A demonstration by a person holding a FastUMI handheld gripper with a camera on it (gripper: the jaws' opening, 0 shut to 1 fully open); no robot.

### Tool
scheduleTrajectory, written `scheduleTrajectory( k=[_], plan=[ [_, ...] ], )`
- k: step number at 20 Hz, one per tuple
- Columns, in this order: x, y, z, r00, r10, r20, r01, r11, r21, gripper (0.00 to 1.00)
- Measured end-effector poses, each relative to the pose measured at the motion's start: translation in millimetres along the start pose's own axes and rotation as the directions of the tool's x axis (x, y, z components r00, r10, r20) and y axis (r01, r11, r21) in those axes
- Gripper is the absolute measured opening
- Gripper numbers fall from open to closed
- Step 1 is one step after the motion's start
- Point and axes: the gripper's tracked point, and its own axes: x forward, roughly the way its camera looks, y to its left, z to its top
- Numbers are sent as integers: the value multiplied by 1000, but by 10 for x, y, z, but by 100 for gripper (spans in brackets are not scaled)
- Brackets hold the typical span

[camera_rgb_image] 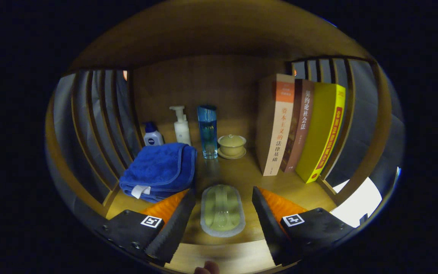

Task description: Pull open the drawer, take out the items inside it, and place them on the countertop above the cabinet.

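A pale green oval soap dish [222, 210] lies flat on the wooden countertop [238, 175], between my two fingers. My gripper [222, 199] is open, its fingers standing apart on either side of the dish without touching it. Ahead of the left finger sits a folded blue towel [160, 171]. Beyond the dish stand a tall blue bottle [208, 131] and a small lidded yellow cup on a saucer [232, 146].
A white pump bottle [181, 126] and a small white bottle with a blue cap [152, 135] stand at the back left. Three upright books [300, 131] lean at the right. Slatted wooden side walls close the shelf on both sides. A fingertip [207, 268] shows at the front edge.
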Motion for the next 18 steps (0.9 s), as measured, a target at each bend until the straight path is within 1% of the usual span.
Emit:
scheduleTrajectory(
  k=[4, 7, 11, 13, 16, 18],
  plan=[
    [-559, -162, 238, 994, -52, 95, 55, 998, -22, 99],
    [-874, -121, 395, 985, -45, 167, 51, 998, -31, 99],
    [-1398, -127, 490, 966, -53, 251, 75, 994, -79, 99],
    [-1606, -85, 497, 956, -44, 291, 71, 994, -84, 99],
    [-1928, -5, 464, 933, -20, 360, 34, 999, -33, 99],
    [-2144, 8, 370, 918, -11, 396, 23, 999, -25, 99]
  ],
)
